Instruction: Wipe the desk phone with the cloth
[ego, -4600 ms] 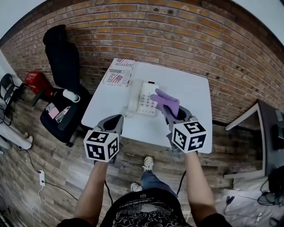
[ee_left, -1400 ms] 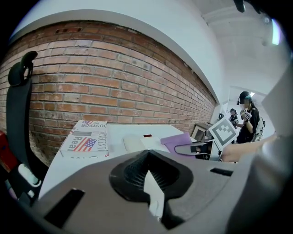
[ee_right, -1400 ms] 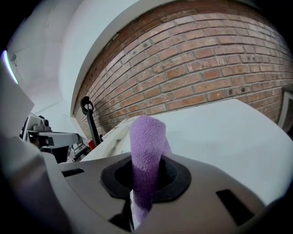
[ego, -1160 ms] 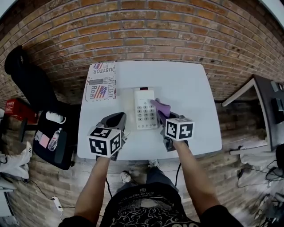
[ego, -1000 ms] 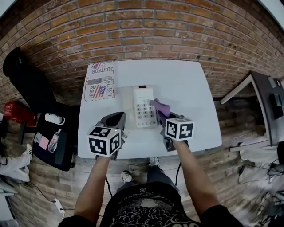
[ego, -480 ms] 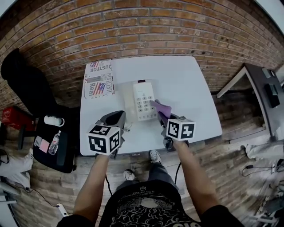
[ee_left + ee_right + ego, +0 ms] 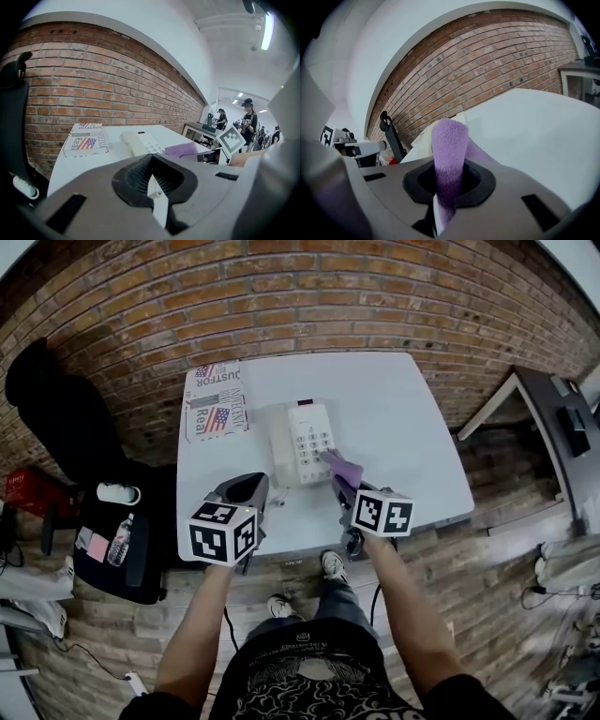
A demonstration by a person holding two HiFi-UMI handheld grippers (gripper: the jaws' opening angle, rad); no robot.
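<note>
The white desk phone lies near the middle of the white table, handset on its left side. My right gripper is shut on the purple cloth, which hangs just off the phone's near right corner. In the right gripper view the cloth stands up out of the shut jaws of my right gripper. My left gripper hovers over the table's near edge, left of the phone, shut with nothing in it. The left gripper view shows the phone and the cloth ahead of the left gripper.
A printed flag-pattern box lies at the table's far left corner. A brick wall runs behind the table. A black chair and a seat holding a bottle stand to the left. Another desk is to the right.
My right gripper with the cloth has drawn back from beside the keypad to the phone's near right corner. The left gripper stays shut near the front edge.
</note>
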